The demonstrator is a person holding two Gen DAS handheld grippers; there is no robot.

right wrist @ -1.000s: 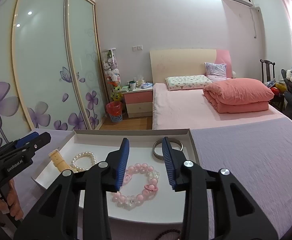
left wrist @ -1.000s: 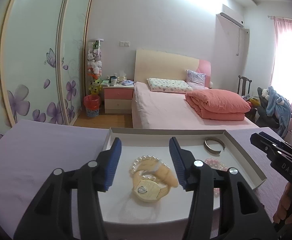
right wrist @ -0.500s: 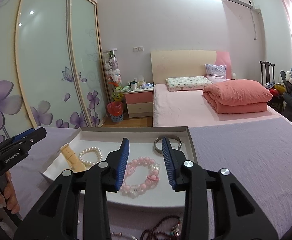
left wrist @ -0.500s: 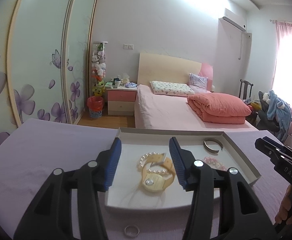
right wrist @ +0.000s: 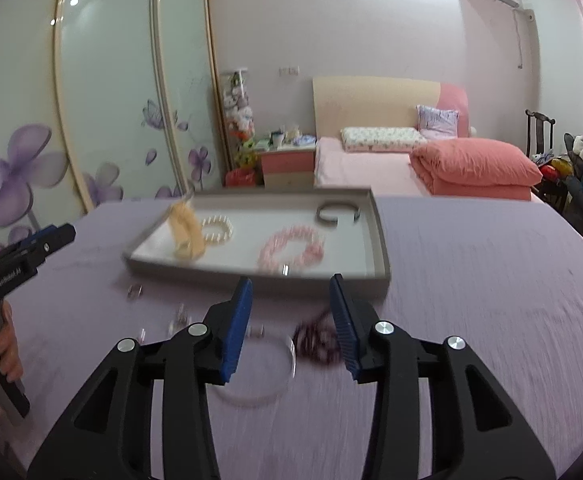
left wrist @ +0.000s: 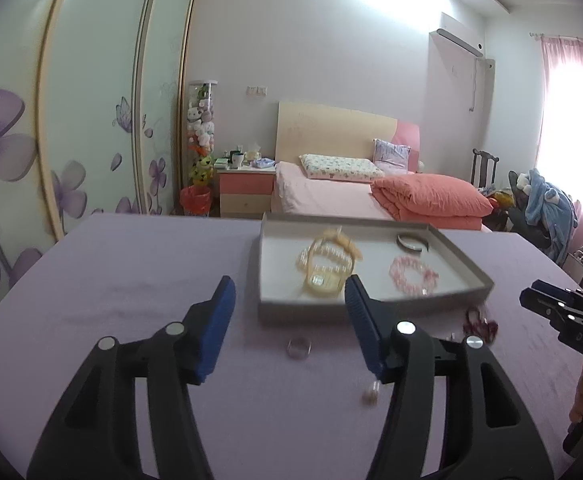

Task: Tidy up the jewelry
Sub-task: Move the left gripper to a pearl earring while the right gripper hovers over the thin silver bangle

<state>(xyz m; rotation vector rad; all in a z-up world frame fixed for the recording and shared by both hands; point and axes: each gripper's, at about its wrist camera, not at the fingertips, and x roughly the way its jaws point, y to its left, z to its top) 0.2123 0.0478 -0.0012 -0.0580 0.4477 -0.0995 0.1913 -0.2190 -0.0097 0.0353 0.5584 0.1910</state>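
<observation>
While the left hand-held gripper (left wrist: 289,306) hovers with jaws apart and empty, a small ring (left wrist: 298,348) lies on the tabletop (left wrist: 131,272) before the tray's (left wrist: 299,312) near edge: light, stiff, slippery; pinch across its band.

Right view: right hand-held gripper (right wrist: 289,312) likewise parted, empty, over a dark bead string (right wrist: 317,338), limp. Tray holds watch (right wrist: 185,236), pearl bracelet (right wrist: 216,232), pink bracelet (right wrist: 291,250), bangle (right wrist: 337,214).

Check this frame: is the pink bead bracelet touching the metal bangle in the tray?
Apart. The right wrist view shows bare tray floor between the pink bead bracelet and the metal bangle; the left wrist view agrees.
</observation>
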